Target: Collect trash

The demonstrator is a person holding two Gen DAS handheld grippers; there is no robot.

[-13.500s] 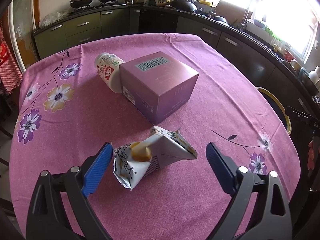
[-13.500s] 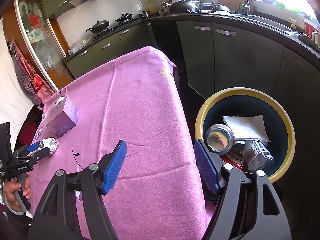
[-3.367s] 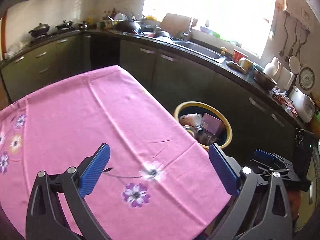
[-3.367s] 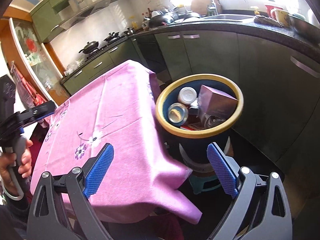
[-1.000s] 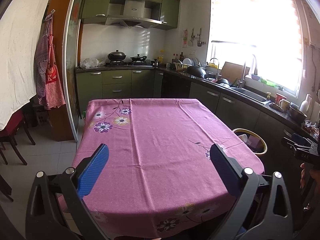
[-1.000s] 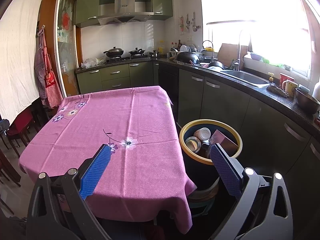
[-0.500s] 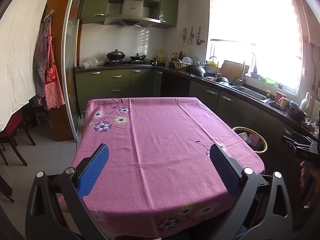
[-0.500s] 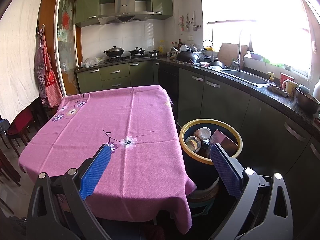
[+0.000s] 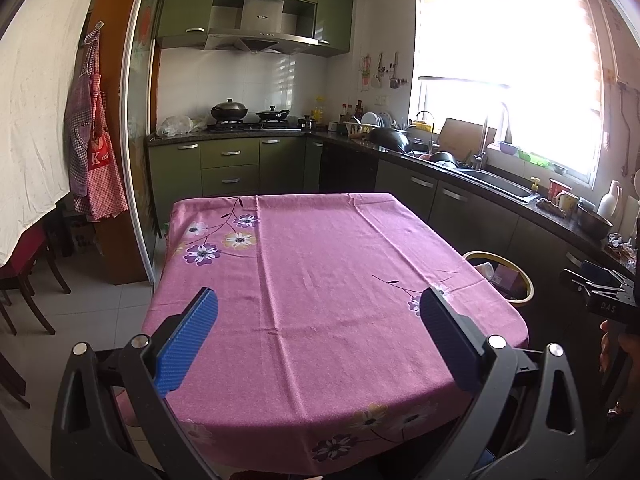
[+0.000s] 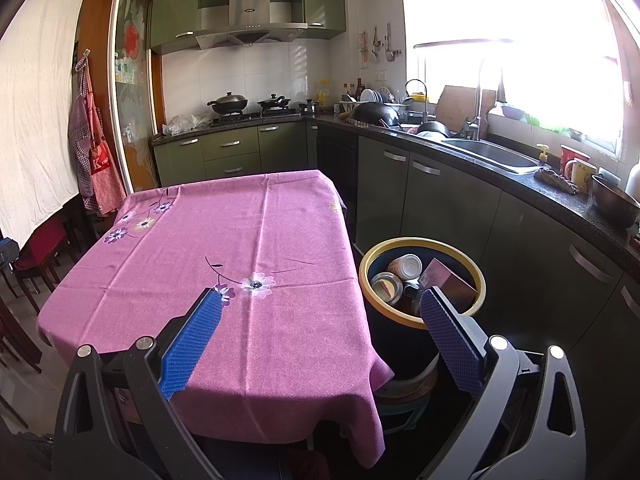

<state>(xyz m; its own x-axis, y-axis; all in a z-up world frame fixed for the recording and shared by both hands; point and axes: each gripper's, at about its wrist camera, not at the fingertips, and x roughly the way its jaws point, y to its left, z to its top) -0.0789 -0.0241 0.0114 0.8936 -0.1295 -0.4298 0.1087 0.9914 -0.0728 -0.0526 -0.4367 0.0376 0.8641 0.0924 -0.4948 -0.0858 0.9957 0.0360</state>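
Note:
A dark trash bin with a yellow rim (image 10: 422, 245) stands on the floor right of the table. It holds a purple box (image 10: 450, 282), a white bottle (image 10: 406, 266) and a tin can (image 10: 386, 286). The bin also shows in the left wrist view (image 9: 500, 258). The table with the pink flowered cloth (image 9: 320, 264) bears nothing. My left gripper (image 9: 318, 328) is open and empty, held back from the table's near edge. My right gripper (image 10: 320, 330) is open and empty, above the table's near right corner beside the bin. The right gripper also shows at the left view's right edge (image 9: 600, 286).
Green kitchen cabinets with a dark counter (image 10: 500, 172) run along the back and right walls, close behind the bin. Dark chairs (image 9: 24, 280) stand left of the table. An apron (image 9: 94, 152) hangs on the left wall.
Over the last second both grippers have barely moved. Since 13.5 s ago the carton, bottle and purple box have left the table, and the bottle and box lie in the bin.

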